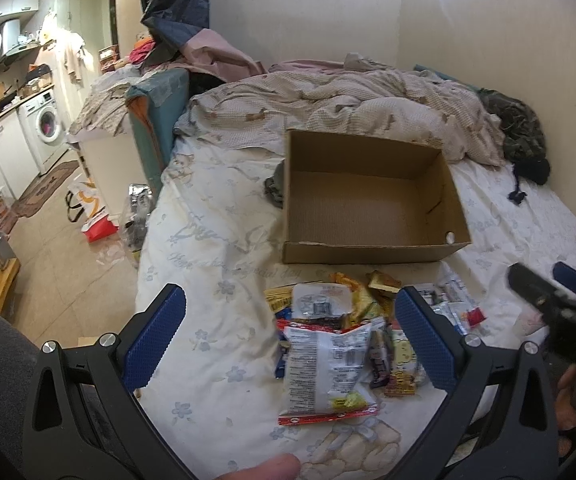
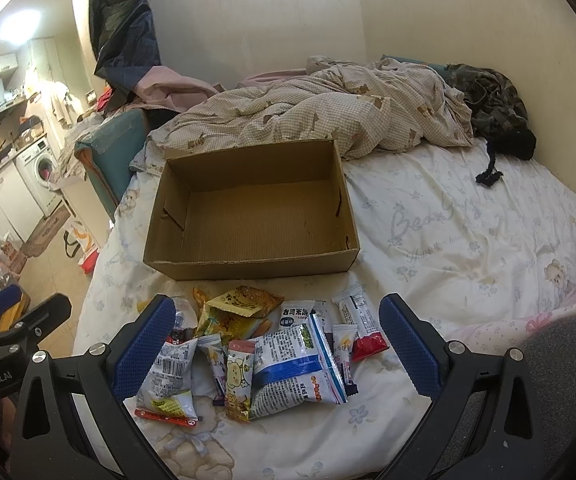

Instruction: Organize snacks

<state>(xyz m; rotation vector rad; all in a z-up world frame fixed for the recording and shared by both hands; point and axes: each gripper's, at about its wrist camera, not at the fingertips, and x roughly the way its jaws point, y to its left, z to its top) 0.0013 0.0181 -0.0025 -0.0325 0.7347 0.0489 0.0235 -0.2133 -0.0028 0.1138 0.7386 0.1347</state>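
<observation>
A heap of snack packets (image 1: pixel 340 344) lies on the bed sheet just in front of an empty open cardboard box (image 1: pixel 368 204); the heap (image 2: pixel 271 356) and the box (image 2: pixel 255 212) also show in the right wrist view. My left gripper (image 1: pixel 288 344) is open and empty, its blue fingers either side of a white packet with a red bottom edge (image 1: pixel 328 376). My right gripper (image 2: pixel 277 352) is open and empty, hovering over a white and blue packet (image 2: pixel 296 368). The right gripper also shows at the right edge of the left wrist view (image 1: pixel 552 292).
A rumpled checked duvet (image 2: pixel 328 108) lies behind the box. Dark camouflage clothing (image 2: pixel 492 104) sits by the wall. The bed's left edge (image 1: pixel 151 240) drops to a tiled floor with bags (image 1: pixel 91 216). A washing machine (image 1: pixel 45 128) stands at the far left.
</observation>
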